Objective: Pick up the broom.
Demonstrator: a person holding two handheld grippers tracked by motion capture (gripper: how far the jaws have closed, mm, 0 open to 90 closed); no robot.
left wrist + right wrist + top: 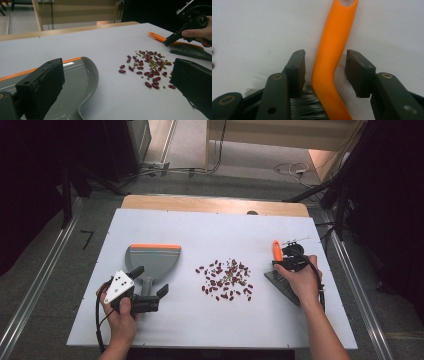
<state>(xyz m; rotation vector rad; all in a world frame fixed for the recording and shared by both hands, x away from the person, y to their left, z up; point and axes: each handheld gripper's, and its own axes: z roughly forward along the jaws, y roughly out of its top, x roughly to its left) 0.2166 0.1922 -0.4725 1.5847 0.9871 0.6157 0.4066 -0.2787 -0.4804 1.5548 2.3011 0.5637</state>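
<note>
The brush (329, 65), lying at the right of the tabletop (210, 227), is straddled at its orange handle by the right hand-held gripper (325, 72); small gaps are seen at both pads. An off-centre closure could twist it towards the beans (226, 279). The left hand-held gripper (150, 282) stands apart about the dustpan (151, 260) handle. Bristles are cut off at lower frame.

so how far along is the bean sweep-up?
Done: nothing swept; the beans lie scattered mid-table and the dustpan holds none. In hand: the right tongs straddle the brush's orange handle, pads not yet pressing; the left tongs sit open around the dustpan's grip. Left: clamp both, sweep, collect.
</note>
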